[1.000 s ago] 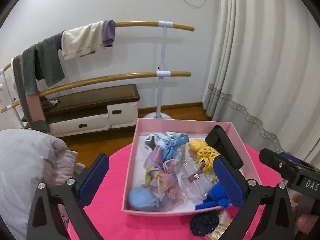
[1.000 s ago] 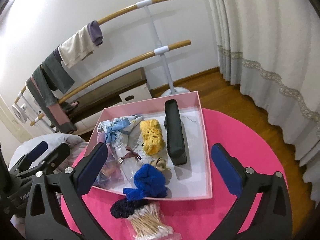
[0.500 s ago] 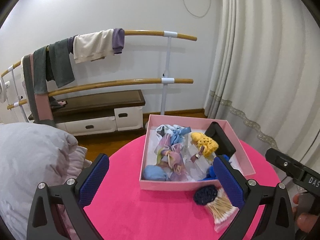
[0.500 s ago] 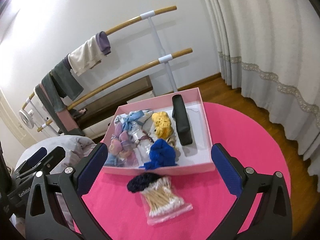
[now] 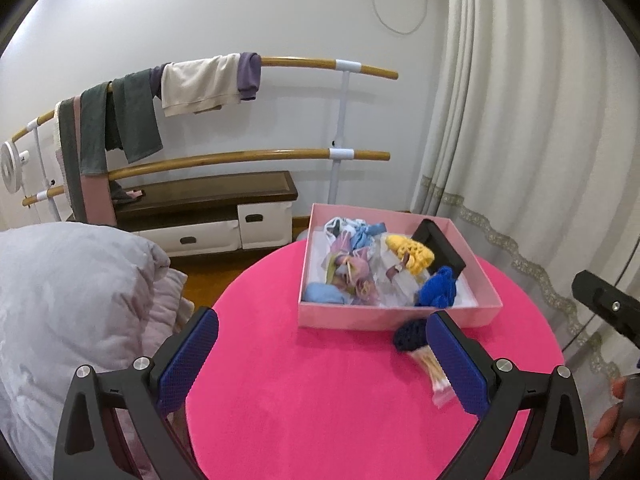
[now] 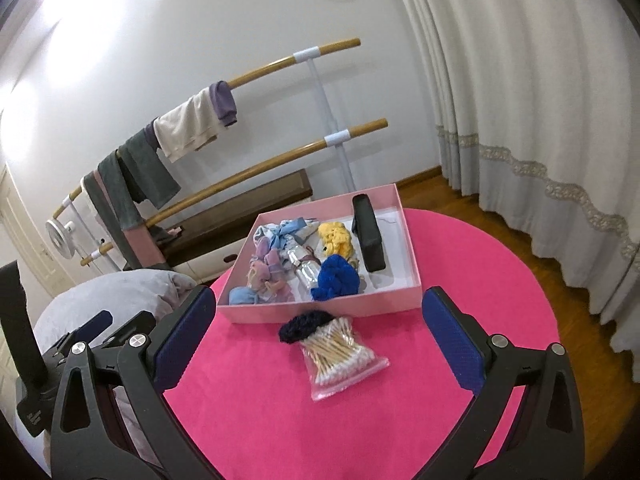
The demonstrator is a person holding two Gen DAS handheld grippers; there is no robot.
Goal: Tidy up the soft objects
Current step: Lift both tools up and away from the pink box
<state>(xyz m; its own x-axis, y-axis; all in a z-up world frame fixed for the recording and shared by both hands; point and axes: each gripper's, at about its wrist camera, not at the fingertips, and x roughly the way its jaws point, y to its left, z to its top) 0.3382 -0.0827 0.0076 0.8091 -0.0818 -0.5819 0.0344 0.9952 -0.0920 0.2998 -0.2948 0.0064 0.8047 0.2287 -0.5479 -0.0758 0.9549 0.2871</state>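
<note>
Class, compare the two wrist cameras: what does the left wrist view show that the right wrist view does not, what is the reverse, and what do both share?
Only the left wrist view shows the person's fingertips at its right edge. Only the right wrist view shows the bag of cotton swabs whole; in the left it is partly hidden behind a tool finger. Both share the pink box of soft items, the navy scrunchie lying outside it, and the pink table. Both tools are open and empty.

From my left wrist view, my finger pad (image 5: pixel 456 364) covers most of the cotton swab bag (image 5: pixel 434 374) at four o'clock.
</note>
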